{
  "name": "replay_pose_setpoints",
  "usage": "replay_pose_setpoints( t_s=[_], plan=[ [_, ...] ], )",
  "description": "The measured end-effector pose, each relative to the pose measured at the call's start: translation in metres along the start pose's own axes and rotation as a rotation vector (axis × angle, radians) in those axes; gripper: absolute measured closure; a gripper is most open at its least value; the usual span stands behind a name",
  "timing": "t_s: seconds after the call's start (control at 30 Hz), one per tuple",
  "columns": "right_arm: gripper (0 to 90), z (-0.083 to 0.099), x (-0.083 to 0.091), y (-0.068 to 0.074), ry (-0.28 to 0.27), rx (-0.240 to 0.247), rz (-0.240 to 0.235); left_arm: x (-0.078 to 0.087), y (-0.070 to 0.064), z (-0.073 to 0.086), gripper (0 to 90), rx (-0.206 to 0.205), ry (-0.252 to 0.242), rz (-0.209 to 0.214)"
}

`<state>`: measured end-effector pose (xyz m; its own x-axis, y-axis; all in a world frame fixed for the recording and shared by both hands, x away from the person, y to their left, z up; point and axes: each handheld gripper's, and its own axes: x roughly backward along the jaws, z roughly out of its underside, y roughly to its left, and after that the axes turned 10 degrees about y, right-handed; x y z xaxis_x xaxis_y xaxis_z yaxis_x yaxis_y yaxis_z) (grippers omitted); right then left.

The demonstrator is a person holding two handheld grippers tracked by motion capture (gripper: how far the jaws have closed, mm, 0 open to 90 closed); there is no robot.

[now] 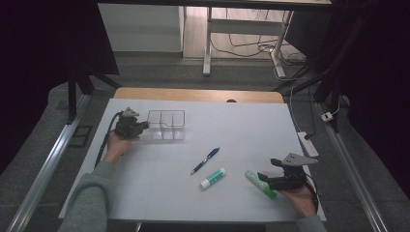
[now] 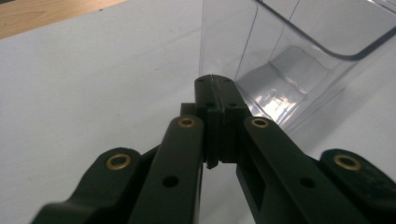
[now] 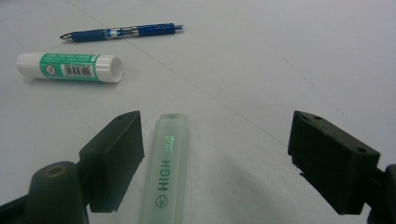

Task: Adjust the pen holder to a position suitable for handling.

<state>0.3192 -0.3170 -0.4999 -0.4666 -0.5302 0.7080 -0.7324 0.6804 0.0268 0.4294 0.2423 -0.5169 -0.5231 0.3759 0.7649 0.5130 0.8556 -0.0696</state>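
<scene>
A clear plastic organizer [image 1: 167,124] with compartments stands at the table's back left. My left gripper [image 1: 144,125] is level with its left end. In the left gripper view the left gripper [image 2: 212,81] is shut, tips against the organizer's [image 2: 299,56] near corner; whether the thin wall is pinched is unclear. At the front right, my right gripper [image 1: 269,169] stands open around a pale green highlighter [image 1: 260,184]. In the right gripper view the highlighter [image 3: 166,172] lies on the table between the jaws of the right gripper [image 3: 219,140], close to the left one.
A green-and-white glue stick [image 1: 213,178] [image 3: 70,66] and a blue pen [image 1: 205,160] [image 3: 121,32] lie mid-table, left of the highlighter. A white sheet [image 1: 241,125] covers the wooden table. A power strip [image 1: 308,143] hangs off the right edge.
</scene>
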Motion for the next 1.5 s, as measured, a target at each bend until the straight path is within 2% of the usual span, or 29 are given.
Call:
replay_pose_setpoints(
  t_s=[0.5,0.87,1.37,1.5],
  plan=[
    [17.9,0.0,-0.001,-0.001,0.01,0.002,0.001,-0.007,-0.015,-0.008,88.7,-0.019,0.008,0.023],
    [18.0,0.001,-0.002,-0.001,0.014,0.001,0.004,-0.019,-0.033,-0.023,88.7,-0.04,0.007,0.06],
    [17.9,0.001,-0.003,-0.002,0.021,0.0,0.005,-0.031,-0.047,-0.034,88.6,-0.057,0.009,0.092],
    [17.9,0.001,-0.002,-0.002,0.023,0.002,0.008,-0.036,-0.051,-0.036,88.6,-0.071,0.023,0.102]
  ],
)
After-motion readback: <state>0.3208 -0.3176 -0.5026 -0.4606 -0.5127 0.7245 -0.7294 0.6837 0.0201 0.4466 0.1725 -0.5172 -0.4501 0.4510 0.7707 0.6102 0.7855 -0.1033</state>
